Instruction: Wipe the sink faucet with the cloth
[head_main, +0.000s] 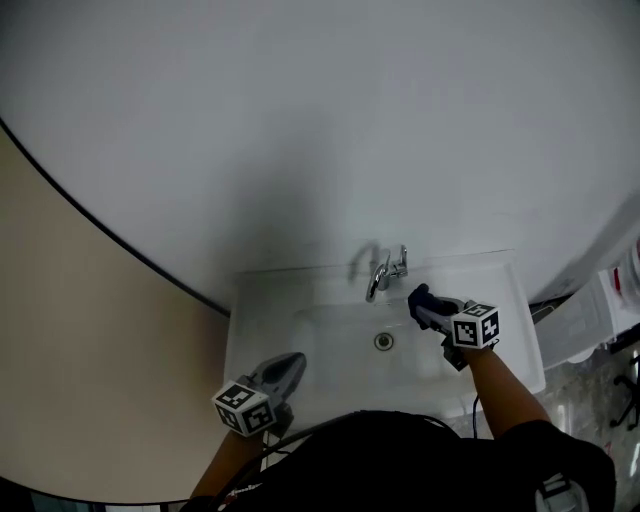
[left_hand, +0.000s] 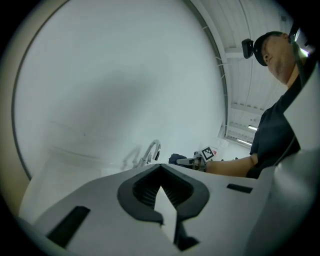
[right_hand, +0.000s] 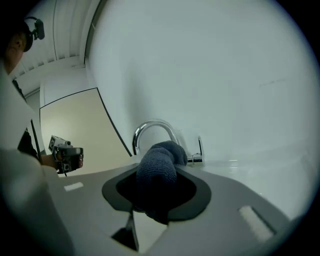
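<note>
– Cloth first: where is it, and what's got hold of it?

– Dark blue terry wad, clamped between the fingers of the right gripper and bulging out past the tips. It sits over the basin of the white sink, just beside the chrome faucet. None of the views settles whether cloth and spout actually touch.

– And the faucet itself?

– Curved gooseneck spout with a thin lever handle standing upright next to it. It's mounted on the sink's back ledge against a plain white wall. The drain lies in the basin below the spout.

– What about the other side?

– Left gripper hangs over the front-left part of the basin, well apart from the faucet. Its fingers are pressed together with nothing between them. A marker cube faces up on each gripper, and the person's bare right forearm runs back from the right one.
</note>
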